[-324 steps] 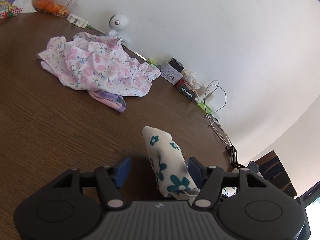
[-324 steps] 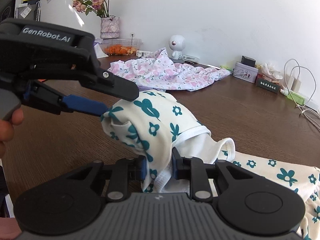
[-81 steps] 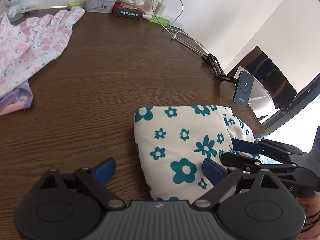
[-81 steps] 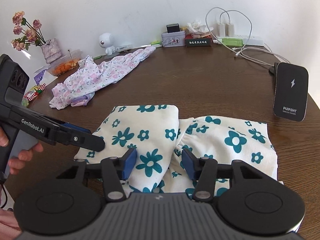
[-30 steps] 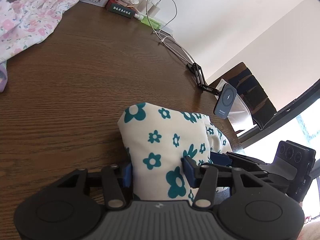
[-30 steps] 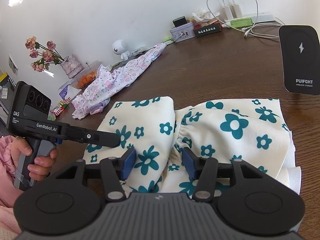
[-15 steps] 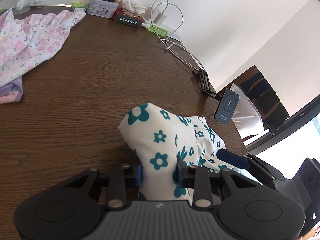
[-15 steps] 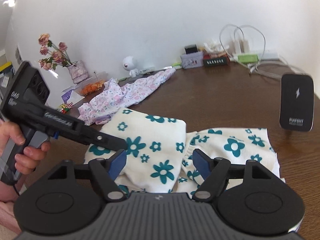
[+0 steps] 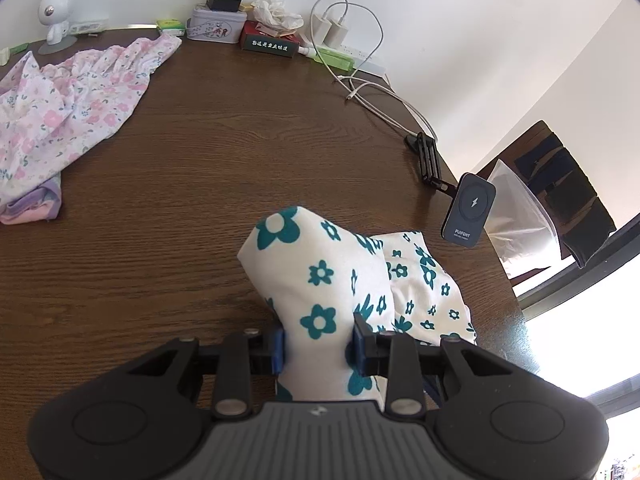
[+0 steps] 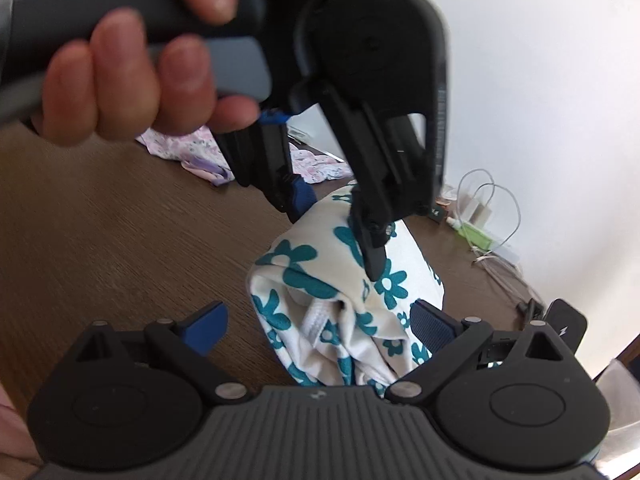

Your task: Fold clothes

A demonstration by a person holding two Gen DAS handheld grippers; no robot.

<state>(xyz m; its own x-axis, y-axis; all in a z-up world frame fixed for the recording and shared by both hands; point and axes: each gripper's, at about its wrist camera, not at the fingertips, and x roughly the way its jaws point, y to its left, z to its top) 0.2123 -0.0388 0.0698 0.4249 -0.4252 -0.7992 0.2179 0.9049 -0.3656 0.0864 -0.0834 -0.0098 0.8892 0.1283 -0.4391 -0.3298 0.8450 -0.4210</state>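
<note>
Surface: brown wooden table (image 9: 200, 152) is bearing the clothes.
Garment: soft, light floral garment (image 9: 320, 280) is sagging; best taken at a folded edge.
Left gripper (image 9: 319, 346): is pinching the garment.
Right gripper (image 10: 320, 320): is hovering with fingers spread.

A dark brown wooden table (image 9: 224, 128) carries everything. On its left part lies a crumpled pink floral garment (image 9: 68, 100). Along the far edge by the wall stand a small white robot figure (image 9: 56, 12), a pale tin (image 9: 218, 26), a dark red box (image 9: 270, 42), a green bar (image 9: 334, 59) and white cables (image 9: 376, 92). Near the right edge the cream garment with teal flowers (image 9: 424, 292) rests partly on the wood, beside a charger stand (image 9: 468, 210).
</note>
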